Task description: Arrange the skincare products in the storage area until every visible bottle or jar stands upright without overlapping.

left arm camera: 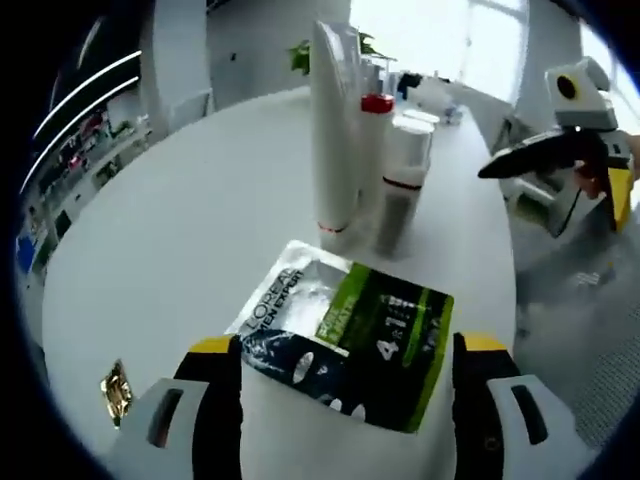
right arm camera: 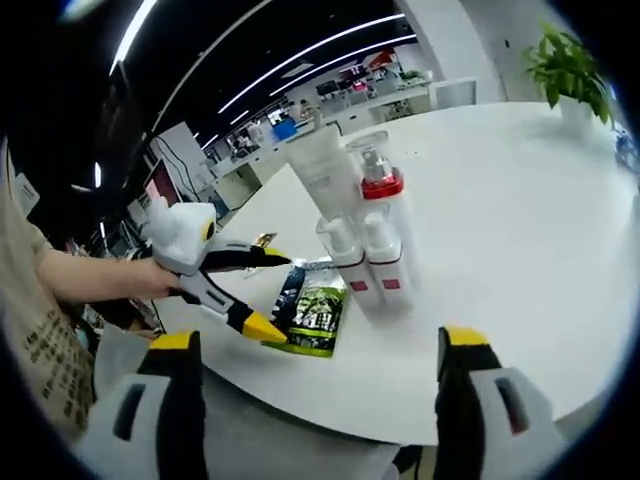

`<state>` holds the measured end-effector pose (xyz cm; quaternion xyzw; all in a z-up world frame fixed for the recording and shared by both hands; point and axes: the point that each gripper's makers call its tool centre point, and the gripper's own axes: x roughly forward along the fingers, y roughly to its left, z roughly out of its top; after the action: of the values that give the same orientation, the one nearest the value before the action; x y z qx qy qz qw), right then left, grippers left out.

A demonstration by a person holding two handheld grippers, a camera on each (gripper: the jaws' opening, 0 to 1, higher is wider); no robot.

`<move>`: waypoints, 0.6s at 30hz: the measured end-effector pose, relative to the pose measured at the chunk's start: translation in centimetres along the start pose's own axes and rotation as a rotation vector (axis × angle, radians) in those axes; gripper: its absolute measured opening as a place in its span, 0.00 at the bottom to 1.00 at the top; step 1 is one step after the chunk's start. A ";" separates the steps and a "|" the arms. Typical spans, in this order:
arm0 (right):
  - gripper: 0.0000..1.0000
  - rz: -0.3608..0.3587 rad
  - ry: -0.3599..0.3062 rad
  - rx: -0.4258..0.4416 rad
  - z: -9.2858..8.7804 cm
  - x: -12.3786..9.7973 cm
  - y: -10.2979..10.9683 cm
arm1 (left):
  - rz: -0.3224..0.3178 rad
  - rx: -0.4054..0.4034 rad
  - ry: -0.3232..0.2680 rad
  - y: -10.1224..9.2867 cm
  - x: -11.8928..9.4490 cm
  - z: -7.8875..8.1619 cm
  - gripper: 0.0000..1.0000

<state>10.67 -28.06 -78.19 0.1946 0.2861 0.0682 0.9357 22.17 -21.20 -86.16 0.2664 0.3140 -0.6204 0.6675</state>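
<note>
A silver and green sachet (left arm camera: 350, 335) lies flat on the white table (left arm camera: 190, 220), between the jaws of my open left gripper (left arm camera: 347, 345). Behind it stand a tall white tube (left arm camera: 335, 130), a red-capped clear bottle (left arm camera: 375, 150) and a white pump bottle with a red band (left arm camera: 405, 185), all upright. The right gripper view has the tube (right arm camera: 325, 170), the red-capped bottle (right arm camera: 385, 205) and two small white pump bottles (right arm camera: 350, 265) (right arm camera: 387, 265) packed close together, with the sachet (right arm camera: 312, 305) in front. My right gripper (right arm camera: 318, 340) is open and empty, off the table's edge.
A small gold-wrapped item (left arm camera: 117, 390) lies near the table's edge at the left. A potted plant (right arm camera: 565, 60) and more small items stand at the far end. A hand holds the left gripper (right arm camera: 268, 295) at the sachet. The right gripper (left arm camera: 550, 185) hangs beside the table.
</note>
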 end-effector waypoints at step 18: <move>0.97 -0.015 0.001 0.027 -0.6 -0.2 -0.3 | -0.030 0.081 0.118 0.7 1.5 -2.0 0.95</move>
<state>10.18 -28.17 -78.72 0.2050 0.2887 0.0574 0.9334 22.75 -20.65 -88.63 0.3246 0.3313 -0.6257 0.6272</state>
